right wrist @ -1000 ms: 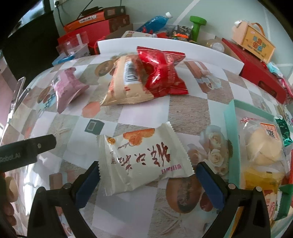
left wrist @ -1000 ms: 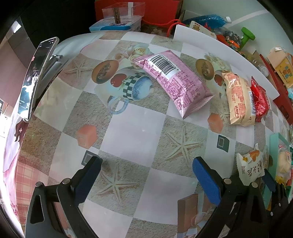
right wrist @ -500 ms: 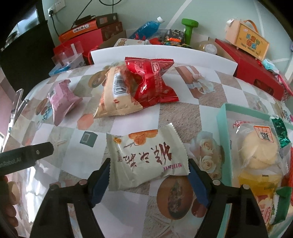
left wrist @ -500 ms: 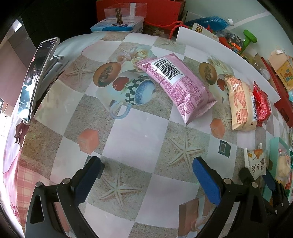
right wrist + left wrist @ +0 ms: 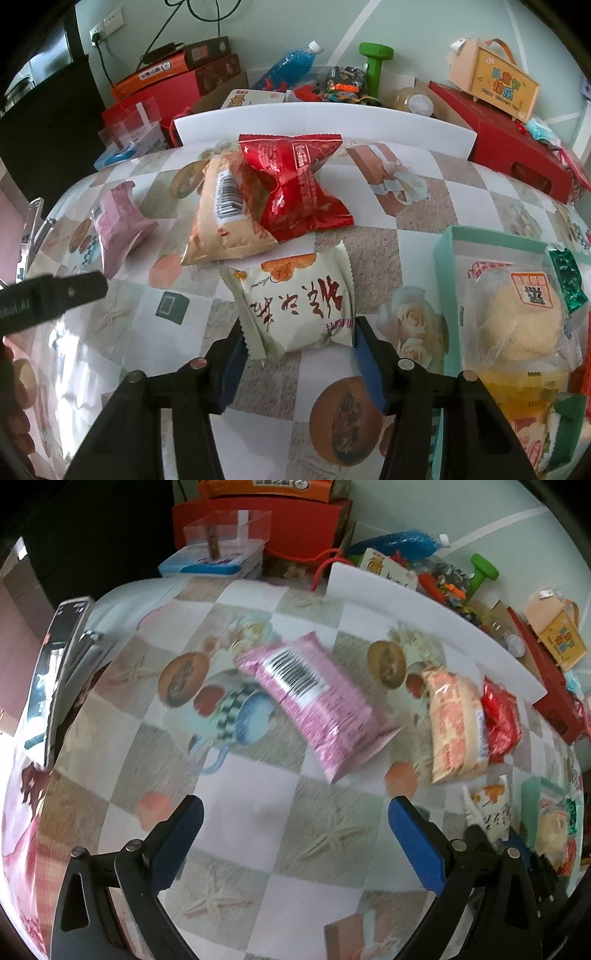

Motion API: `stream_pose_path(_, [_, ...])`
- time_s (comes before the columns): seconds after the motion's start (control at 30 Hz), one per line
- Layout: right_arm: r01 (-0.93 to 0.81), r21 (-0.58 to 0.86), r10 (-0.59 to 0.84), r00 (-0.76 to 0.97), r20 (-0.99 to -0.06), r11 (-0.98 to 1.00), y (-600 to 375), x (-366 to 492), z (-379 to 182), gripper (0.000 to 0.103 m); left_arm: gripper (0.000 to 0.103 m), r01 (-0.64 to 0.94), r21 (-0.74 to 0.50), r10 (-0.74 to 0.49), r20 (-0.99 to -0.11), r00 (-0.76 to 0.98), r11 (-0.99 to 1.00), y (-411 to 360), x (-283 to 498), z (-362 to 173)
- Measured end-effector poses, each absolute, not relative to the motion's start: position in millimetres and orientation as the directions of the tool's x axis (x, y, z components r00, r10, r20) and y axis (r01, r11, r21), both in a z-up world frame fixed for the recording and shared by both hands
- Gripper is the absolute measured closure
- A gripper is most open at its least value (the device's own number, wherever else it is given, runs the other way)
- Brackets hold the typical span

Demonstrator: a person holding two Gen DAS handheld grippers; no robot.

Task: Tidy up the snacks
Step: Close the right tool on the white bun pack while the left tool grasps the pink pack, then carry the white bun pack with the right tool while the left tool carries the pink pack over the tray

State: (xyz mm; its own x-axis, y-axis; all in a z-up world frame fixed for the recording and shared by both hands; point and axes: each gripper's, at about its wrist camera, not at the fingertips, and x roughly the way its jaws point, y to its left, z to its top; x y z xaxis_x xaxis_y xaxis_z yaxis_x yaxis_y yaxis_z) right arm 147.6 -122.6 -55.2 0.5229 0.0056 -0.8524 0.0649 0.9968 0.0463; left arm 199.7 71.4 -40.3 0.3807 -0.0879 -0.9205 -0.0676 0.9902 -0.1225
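Observation:
My right gripper (image 5: pixel 299 347) is shut on a white snack packet (image 5: pixel 295 299) with red writing and holds it tilted up off the table. The packet also shows in the left wrist view (image 5: pixel 487 808). A beige packet (image 5: pixel 225 218) and a red packet (image 5: pixel 295 184) lie beyond it, with a pink packet (image 5: pixel 114 225) to the left. A teal tray (image 5: pixel 443 258) with several wrapped snacks stands at the right. My left gripper (image 5: pixel 295 830) is open and empty above the tablecloth, short of the pink packet (image 5: pixel 314 701).
A white board (image 5: pixel 321 118) stands along the table's far edge. Behind it are red boxes (image 5: pixel 517 147), a blue bottle (image 5: pixel 288 64) and a green dumbbell (image 5: pixel 375 62). A phone (image 5: pixel 55 679) stands on a holder at the table's left edge.
My right gripper has closed on the white packet and lifted its far end. My left gripper has tilted up and moved a little toward the pink packet, still open.

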Motion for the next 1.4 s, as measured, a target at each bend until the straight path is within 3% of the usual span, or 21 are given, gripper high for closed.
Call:
stream_pose_path(0.5, [0.064,0.051,0.010,0.520,-0.854,0.997,-124.3,150.1,-55.3,0.045,0.007,-0.134,-0.152,-0.086,-0.910,0.406,0.979,66.0,265.0,-50.0])
stream_pose_path(0.73, [0.068,0.053,0.010,0.516,-0.856,0.996,-124.9,149.2,-54.5,0.045,0.028,-0.130,-0.167,-0.103,-0.911,0.399,0.977,64.8,263.6,-54.9])
stream_pose_path(0.8, [0.073,0.058,0.013,0.515,-0.857,0.996,-125.9,148.1,-54.1,0.045,0.036,-0.118,-0.176,-0.115,-0.907,0.405,0.977,63.6,258.8,-53.8])
stream_pose_path(0.87, [0.076,0.061,0.014,0.512,-0.859,0.995,-126.7,146.3,-53.7,0.045,0.053,-0.106,-0.192,-0.134,-0.905,0.405,0.976,63.1,254.0,-52.4])
stream_pose_path(0.9, [0.078,0.062,0.013,0.512,-0.859,0.995,-127.0,145.5,-53.6,0.045,0.055,-0.104,-0.194,-0.137,-0.905,0.403,0.975,62.5,250.5,-51.7])
stream_pose_path(1.4, [0.100,0.087,0.026,0.496,-0.868,0.991,-130.2,112.6,-47.6,0.045,0.060,-0.102,-0.183,-0.129,-0.910,0.395,0.978,61.5,182.2,-43.9])
